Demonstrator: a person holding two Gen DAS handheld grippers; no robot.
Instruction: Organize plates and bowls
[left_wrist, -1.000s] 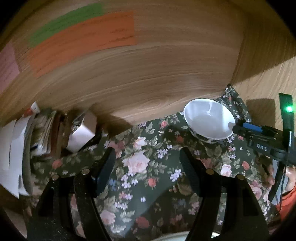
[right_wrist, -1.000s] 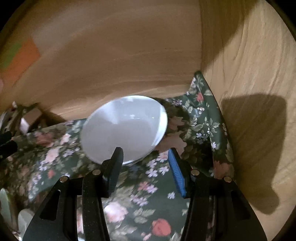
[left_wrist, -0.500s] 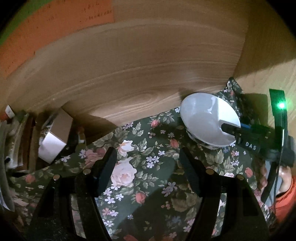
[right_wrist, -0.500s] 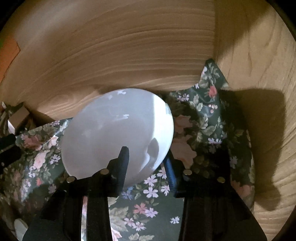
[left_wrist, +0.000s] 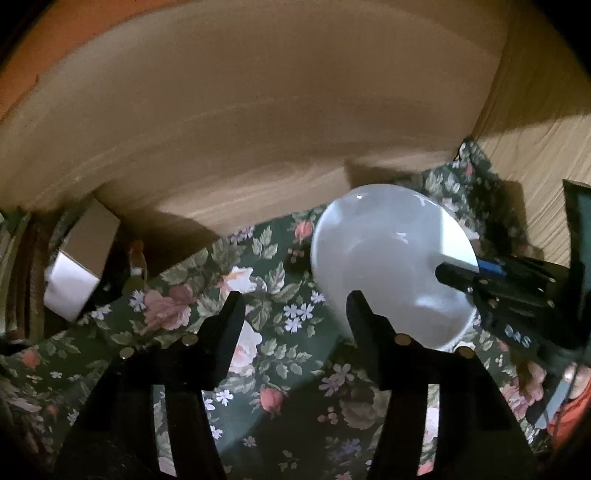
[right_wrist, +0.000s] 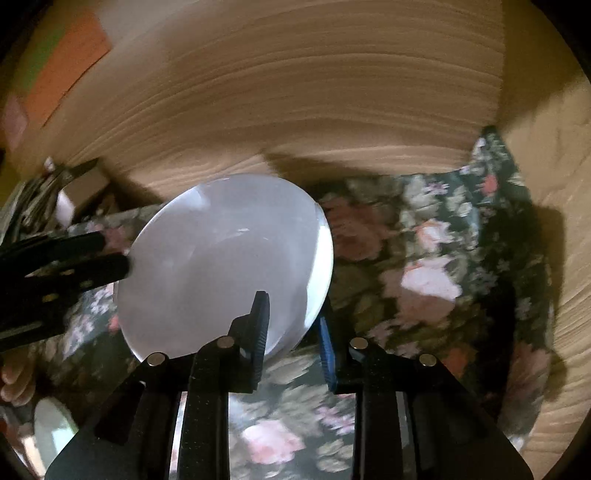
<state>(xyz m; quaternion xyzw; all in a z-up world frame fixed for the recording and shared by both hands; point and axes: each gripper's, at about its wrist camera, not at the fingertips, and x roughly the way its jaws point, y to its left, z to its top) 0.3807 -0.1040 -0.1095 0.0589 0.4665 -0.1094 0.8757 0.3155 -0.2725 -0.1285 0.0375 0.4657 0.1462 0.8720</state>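
Black fingers of the right gripper (right_wrist: 291, 328) clamp the near rim of a white bowl (right_wrist: 221, 266); one finger sits inside the bowl, the blue-padded finger (right_wrist: 327, 349) sits outside the wall; the gap between them holds only the rim. From the left wrist view the same gripper (left_wrist: 458, 271) enters from the right edge and grips the right-hand rim of the bowl (left_wrist: 380, 258); the bowl is tilted, its opening turned toward the camera; whether its base touches the cloth cannot be told.

Fingers of the left gripper (left_wrist: 293, 315) stand wide apart with nothing between them; the right finger (left_wrist: 364, 321) overlaps the lower left part of the bowl in the picture, and contact cannot be confirmed. In the right wrist view the left gripper (right_wrist: 66, 258) appears at the left edge, its tips just beside the bowl's left rim.

Below both grippers lies a dark green floral cloth (left_wrist: 280, 369); it covers the surface up to a wooden back wall (left_wrist: 258, 110) and a wooden side wall (right_wrist: 546, 147) on the right. A small cardboard box (left_wrist: 79, 258) stands at the far left on the cloth's edge, well apart from the bowl; an orange paper sheet (right_wrist: 70, 66) is fixed to the back wall, upper left.
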